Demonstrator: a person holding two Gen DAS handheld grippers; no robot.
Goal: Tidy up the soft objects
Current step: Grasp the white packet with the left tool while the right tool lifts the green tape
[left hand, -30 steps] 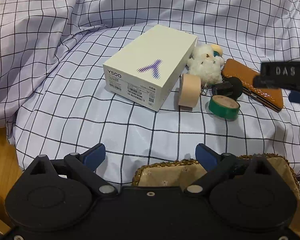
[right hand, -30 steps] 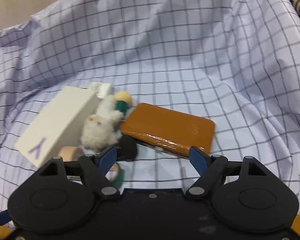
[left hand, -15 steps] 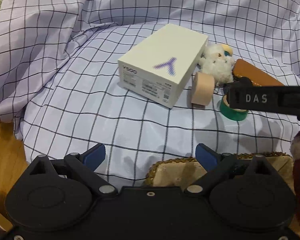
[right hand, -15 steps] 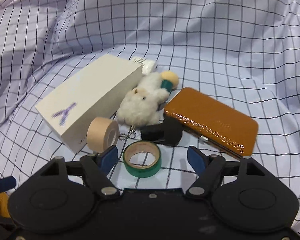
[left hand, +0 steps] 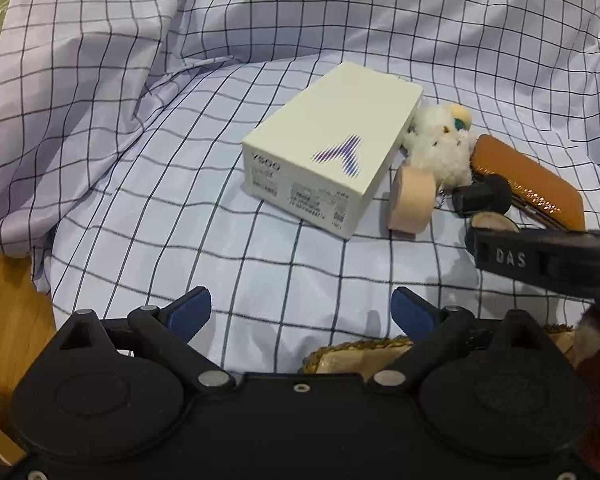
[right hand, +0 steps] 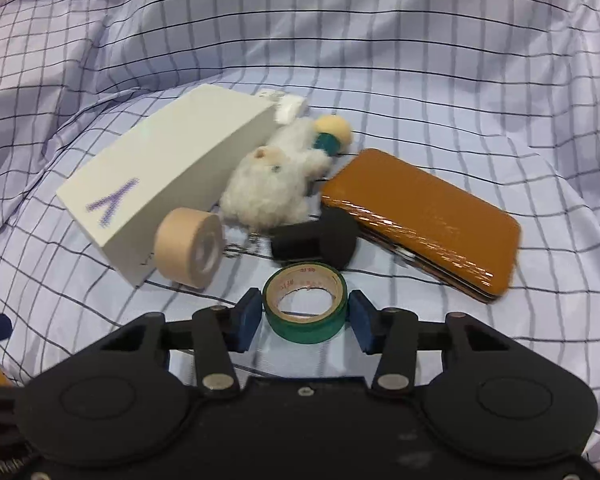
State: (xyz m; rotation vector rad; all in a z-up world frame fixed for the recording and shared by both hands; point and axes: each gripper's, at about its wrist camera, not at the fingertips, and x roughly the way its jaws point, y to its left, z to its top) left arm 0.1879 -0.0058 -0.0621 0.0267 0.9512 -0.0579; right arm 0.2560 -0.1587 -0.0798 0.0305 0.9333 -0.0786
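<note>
A white plush toy [right hand: 272, 188] with a yellow and teal end lies on the checked cloth between a white box [right hand: 168, 176] and a brown leather case [right hand: 424, 216]; it also shows in the left wrist view [left hand: 440, 148]. A green tape roll [right hand: 305, 306] lies flat between the blue pads of my right gripper [right hand: 304, 316]; the jaws stand close on both sides of it, contact unclear. My left gripper [left hand: 300, 312] is open and empty over bare cloth, with a woven basket [left hand: 360, 356] under its right finger.
A beige tape roll [right hand: 190, 246] stands on edge against the box. A black cylinder [right hand: 316, 240] lies behind the green roll. The right gripper's body [left hand: 540, 260] crosses the left wrist view at right. Wooden floor [left hand: 8, 320] shows at left.
My right gripper has moved forward and down, and its jaws have narrowed around the green tape roll. The left gripper's view has shifted a little; it stays open.
</note>
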